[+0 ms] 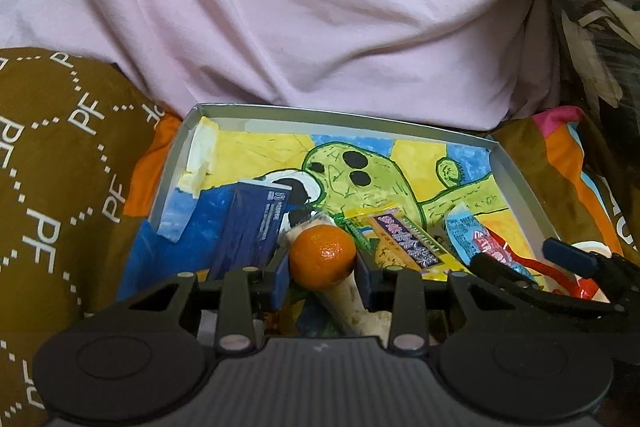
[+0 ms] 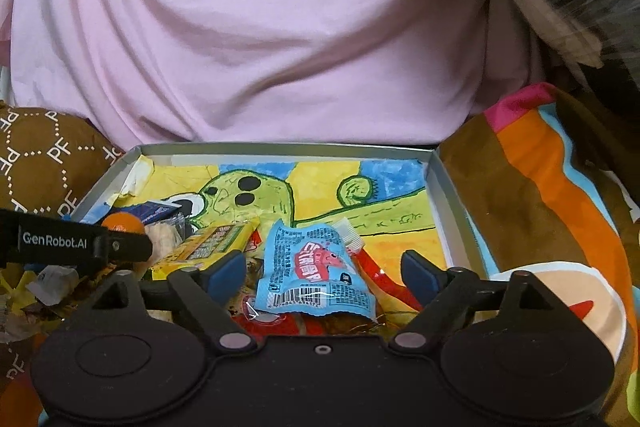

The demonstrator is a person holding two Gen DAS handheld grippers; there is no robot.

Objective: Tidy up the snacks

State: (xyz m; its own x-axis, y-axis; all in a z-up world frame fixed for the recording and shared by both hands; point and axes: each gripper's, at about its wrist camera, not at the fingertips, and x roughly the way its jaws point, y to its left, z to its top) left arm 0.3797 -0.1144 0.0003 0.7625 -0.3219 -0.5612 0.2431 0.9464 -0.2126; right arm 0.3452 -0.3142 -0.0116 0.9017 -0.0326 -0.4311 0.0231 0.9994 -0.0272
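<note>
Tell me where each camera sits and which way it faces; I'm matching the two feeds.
Left wrist: on the left gripper, looking along its fingers into the box; the jaws are shut on the orange ball.
Right wrist: on the right gripper, open around the blue packet.
Shared: box, ball, blue packet, yellow packet, pink cloth.

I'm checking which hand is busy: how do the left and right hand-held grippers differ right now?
The left hand-held gripper is shut on the orange ball; the right hand-held gripper is open and holds nothing. The left one's blue pads press the ball's sides; the right one's pads stand wide apart either side of the light blue packet. Both are over the tray.
</note>
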